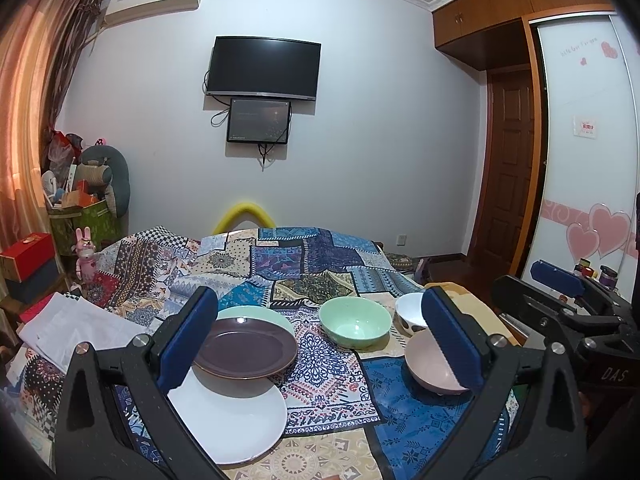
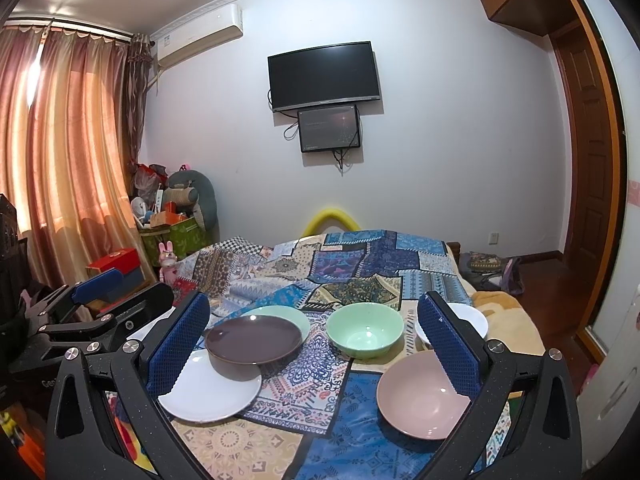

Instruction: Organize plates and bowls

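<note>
Both tongs hover empty and spread apart over the bed (image 2: 360, 264), left tongs (image 1: 320, 344) and right tongs (image 2: 314, 344) side by side. On the left, a brown plate (image 2: 252, 338) overlaps a white plate (image 2: 210, 394) and a green plate (image 2: 288, 314), a loose stack. On the right, the green bowl (image 2: 364, 334), pink bowl (image 2: 420, 396) and white bowl (image 2: 472, 318) sit apart, probably awaiting nesting.
</note>
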Demonstrator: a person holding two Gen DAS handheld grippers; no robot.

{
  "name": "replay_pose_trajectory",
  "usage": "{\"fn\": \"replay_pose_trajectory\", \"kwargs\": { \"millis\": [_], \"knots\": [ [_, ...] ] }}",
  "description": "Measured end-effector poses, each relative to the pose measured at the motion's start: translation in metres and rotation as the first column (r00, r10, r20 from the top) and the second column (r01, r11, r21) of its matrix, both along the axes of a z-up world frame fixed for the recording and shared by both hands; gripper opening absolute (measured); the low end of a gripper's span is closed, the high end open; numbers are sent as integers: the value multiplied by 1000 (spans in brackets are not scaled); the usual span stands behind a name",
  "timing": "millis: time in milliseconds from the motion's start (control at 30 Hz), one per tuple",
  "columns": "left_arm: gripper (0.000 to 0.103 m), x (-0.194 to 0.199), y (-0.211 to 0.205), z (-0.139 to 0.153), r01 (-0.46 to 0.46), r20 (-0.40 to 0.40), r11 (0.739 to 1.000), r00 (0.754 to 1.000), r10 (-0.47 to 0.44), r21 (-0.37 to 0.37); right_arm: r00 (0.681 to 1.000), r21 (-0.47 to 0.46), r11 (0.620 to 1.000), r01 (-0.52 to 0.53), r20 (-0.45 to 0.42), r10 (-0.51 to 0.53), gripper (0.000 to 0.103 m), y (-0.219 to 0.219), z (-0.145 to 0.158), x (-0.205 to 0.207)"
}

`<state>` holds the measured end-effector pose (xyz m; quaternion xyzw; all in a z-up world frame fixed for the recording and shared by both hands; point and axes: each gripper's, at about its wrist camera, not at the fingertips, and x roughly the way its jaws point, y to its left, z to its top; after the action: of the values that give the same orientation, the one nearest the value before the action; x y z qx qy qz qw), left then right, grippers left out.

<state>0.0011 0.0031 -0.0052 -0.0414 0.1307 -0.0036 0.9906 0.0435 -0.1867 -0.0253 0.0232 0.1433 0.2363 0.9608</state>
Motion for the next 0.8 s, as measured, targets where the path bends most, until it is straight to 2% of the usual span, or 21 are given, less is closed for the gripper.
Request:
{"fn": "replay_pose_trajectory", "kwargs": {
  "millis": [467,667,800],
  "knots": [
    [103,12,19,-14,-14,-33,999,999,12,-32,999,-21,1000,-1,-35,0,103,12,-7,11],
    [103,31,46,-32,-51,-89,997,995,46,-52,998,-61,998,2,-62,-6,103,28,-21,25],
    [103,48,69,-48,-72,-140,996,988,64,-59,993,-80,997,-12,-118,3,103,42,-35,40]
  ]
}}
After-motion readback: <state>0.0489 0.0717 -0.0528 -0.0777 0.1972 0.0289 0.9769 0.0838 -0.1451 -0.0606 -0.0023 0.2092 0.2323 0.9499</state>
